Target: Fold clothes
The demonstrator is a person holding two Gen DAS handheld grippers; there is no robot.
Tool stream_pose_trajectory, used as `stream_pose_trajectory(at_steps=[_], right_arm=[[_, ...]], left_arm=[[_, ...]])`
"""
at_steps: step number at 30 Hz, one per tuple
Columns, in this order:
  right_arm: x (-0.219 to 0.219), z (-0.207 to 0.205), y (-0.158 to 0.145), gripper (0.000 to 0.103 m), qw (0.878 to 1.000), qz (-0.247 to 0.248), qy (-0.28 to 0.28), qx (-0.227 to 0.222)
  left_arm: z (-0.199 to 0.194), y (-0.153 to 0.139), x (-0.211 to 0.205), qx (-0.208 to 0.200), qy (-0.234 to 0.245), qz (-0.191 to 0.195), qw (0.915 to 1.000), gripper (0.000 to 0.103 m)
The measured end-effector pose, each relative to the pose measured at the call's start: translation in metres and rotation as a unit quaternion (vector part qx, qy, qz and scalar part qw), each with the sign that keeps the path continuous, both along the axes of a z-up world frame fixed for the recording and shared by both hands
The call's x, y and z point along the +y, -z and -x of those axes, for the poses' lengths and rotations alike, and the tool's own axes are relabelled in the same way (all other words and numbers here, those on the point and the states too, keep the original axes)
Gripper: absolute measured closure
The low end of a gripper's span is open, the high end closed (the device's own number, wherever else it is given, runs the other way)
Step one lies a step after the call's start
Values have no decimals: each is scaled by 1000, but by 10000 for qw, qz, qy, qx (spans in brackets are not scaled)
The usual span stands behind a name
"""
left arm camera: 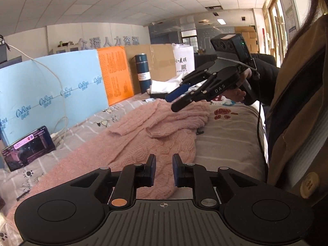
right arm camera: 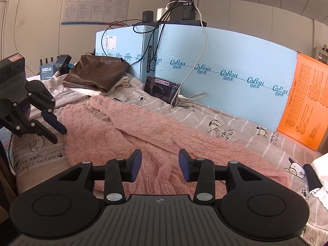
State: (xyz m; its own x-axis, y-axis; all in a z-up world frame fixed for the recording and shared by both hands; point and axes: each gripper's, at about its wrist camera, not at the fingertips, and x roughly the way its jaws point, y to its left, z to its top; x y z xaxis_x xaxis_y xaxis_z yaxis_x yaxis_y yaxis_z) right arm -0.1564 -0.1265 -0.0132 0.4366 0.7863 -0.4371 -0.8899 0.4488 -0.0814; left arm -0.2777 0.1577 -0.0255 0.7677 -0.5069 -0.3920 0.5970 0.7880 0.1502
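A pink knitted sweater (left arm camera: 131, 143) lies spread and rumpled on the bed's printed sheet (left arm camera: 229, 127), one sleeve folded over its body. My left gripper (left arm camera: 164, 169) hovers over the sweater's near end, open with a narrow gap and nothing between its pads. A hand holds my right gripper (left arm camera: 178, 99) above the sweater's far end, fingers pointing down, open and empty. In the right wrist view the right gripper (right arm camera: 160, 167) stands open over the sweater (right arm camera: 143, 131), and the left gripper (right arm camera: 55, 130) hangs open at the sweater's left edge.
Blue boards (right arm camera: 225, 71) and an orange box (right arm camera: 305, 102) wall the bed's far side. A lit phone (right arm camera: 162, 89) on a cable leans there. Folded brown clothes (right arm camera: 96, 73) sit at one end, white cloth (left arm camera: 164, 86) and a dark flask (left arm camera: 142, 71) at the other. A person's tan coat (left arm camera: 297, 112) stands beside the bed.
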Motion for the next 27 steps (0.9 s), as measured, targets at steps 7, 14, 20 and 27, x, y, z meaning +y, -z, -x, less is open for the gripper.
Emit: stream_pose_trajectory(at_steps=[7,14,20,27], right_arm=[[22,-21,1,41,9996,-109,242,138],[40,-38,3,32,9981,-139,571,188],[50,-50,7,26,9966,-89,794,198],[64,-64,10,23,9957,45,918,147]], left_arm=[[-19,-5,20,-119,-908,187,9956,52],[-39,-10,40,-163,-1830,397,9822,38],[-61,-9,54,37,-2496,521,9669,33],[-84,-9,61,260,-2897,631,9547,30]])
